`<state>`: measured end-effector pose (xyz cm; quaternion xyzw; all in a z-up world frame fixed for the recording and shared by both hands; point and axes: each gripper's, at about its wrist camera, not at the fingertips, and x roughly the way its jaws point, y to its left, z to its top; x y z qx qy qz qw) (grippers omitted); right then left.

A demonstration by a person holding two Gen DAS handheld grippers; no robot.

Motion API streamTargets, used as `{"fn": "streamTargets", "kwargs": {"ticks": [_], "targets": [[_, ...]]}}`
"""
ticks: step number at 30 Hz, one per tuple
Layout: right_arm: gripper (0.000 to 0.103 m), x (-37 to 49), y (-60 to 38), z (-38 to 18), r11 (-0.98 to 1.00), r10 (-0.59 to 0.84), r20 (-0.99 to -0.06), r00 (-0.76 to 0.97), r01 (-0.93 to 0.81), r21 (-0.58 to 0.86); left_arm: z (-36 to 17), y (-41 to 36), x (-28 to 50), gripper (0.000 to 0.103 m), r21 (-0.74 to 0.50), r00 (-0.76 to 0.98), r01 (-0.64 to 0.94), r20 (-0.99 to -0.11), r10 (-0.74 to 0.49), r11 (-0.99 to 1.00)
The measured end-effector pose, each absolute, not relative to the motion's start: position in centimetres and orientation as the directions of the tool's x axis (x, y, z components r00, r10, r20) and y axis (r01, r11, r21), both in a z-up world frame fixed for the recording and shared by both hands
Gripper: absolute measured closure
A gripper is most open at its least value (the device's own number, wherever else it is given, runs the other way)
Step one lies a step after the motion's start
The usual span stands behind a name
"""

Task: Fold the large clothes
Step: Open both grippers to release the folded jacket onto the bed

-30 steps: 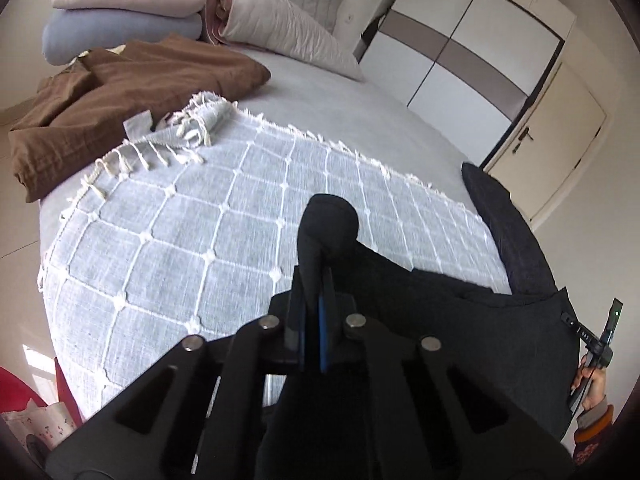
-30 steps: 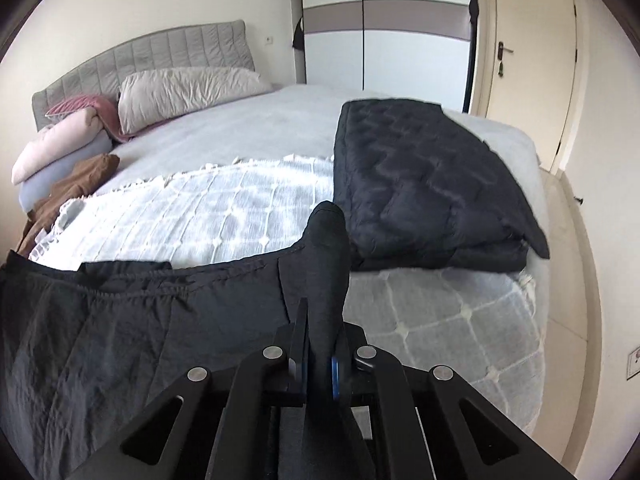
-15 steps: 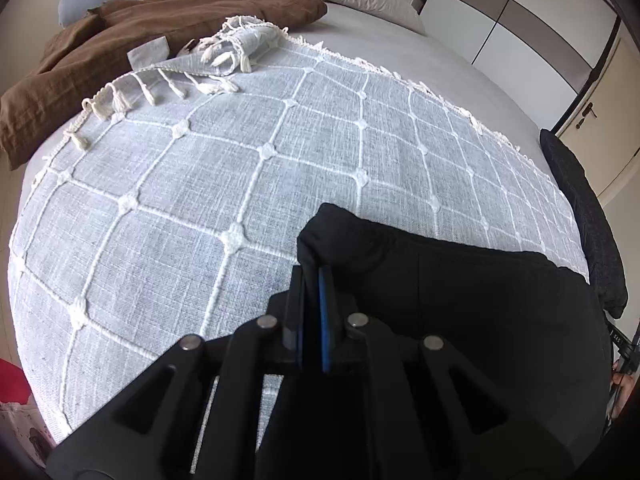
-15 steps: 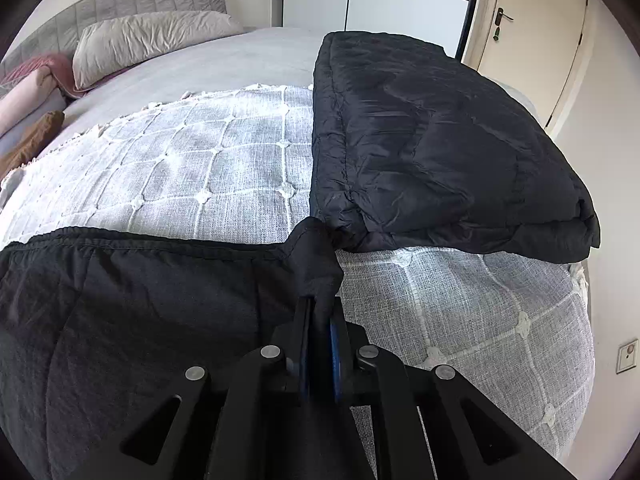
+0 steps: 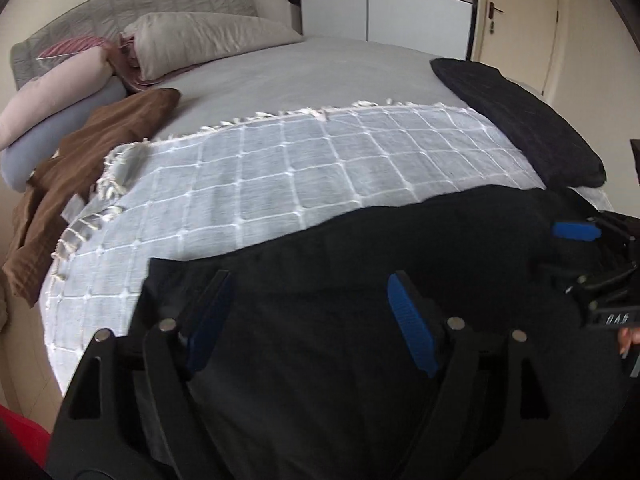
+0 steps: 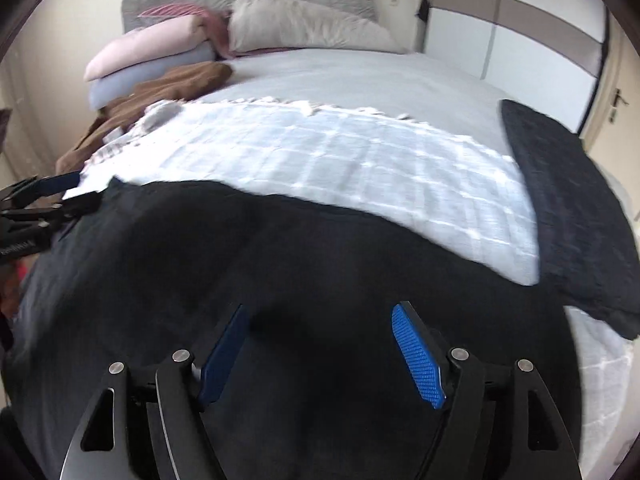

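A large black garment (image 5: 360, 280) lies spread flat on the near part of the bed, over a light grey checked throw (image 5: 300, 168). It also shows in the right wrist view (image 6: 280, 260). My left gripper (image 5: 308, 284) is open and empty just above the garment's near left part. My right gripper (image 6: 320, 316) is open and empty above the garment's near right part. The right gripper shows at the right edge of the left wrist view (image 5: 580, 248), and the left gripper at the left edge of the right wrist view (image 6: 48, 196).
A folded black quilted jacket (image 5: 520, 120) lies at the bed's right edge. A brown garment (image 5: 92, 152) lies at the left, by stacked pillows (image 5: 60, 92) and the headboard. A wardrobe (image 5: 380, 12) and a door (image 5: 516, 20) stand beyond the bed.
Both grippers were shut on the black garment's top corners and lowered it onto the bed. Now both have opened, let go and drawn back, and the garment lies flat.
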<state>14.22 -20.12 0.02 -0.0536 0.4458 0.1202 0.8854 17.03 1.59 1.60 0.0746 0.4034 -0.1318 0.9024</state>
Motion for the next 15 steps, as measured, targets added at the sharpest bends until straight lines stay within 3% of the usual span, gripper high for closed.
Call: {"fn": "streamTargets", "kwargs": {"ticks": [5, 9, 10, 12, 15], "targets": [[0.027, 16.7, -21.1, -3.0, 0.966, 0.105, -0.815, 0.57, -0.251, -0.052, -3.0, 3.3, 20.9, 0.023, 0.12, 0.603, 0.245, -0.796, -0.054, 0.962], [0.022, 19.0, -32.5, -3.7, 0.991, -0.102, -0.832, 0.545, -0.02, -0.134, -5.6, 10.3, 24.6, 0.02, 0.225, 0.571, 0.131, -0.813, 0.112, 0.966], [0.022, 19.2, -35.0, -4.0, 0.984, -0.169, -0.835, 0.524, 0.04, -0.174, -5.8, 11.8, 25.1, 0.013, 0.183, 0.561, 0.136, -0.825, 0.076, 0.974], [0.022, 18.7, -40.9, -4.0, 0.978, -0.189, -0.849, 0.493, 0.174, -0.117, -5.8, 13.9, 25.9, 0.012, 0.075, 0.513, 0.129, -0.858, -0.002, 0.989], [0.023, 16.8, -44.6, -3.0, 0.935, -0.326, -0.83, 0.452, 0.284, -0.213, -4.7, 12.6, 25.0, 0.012, 0.22, 0.561, 0.166, -0.823, 0.091, 0.961]]}}
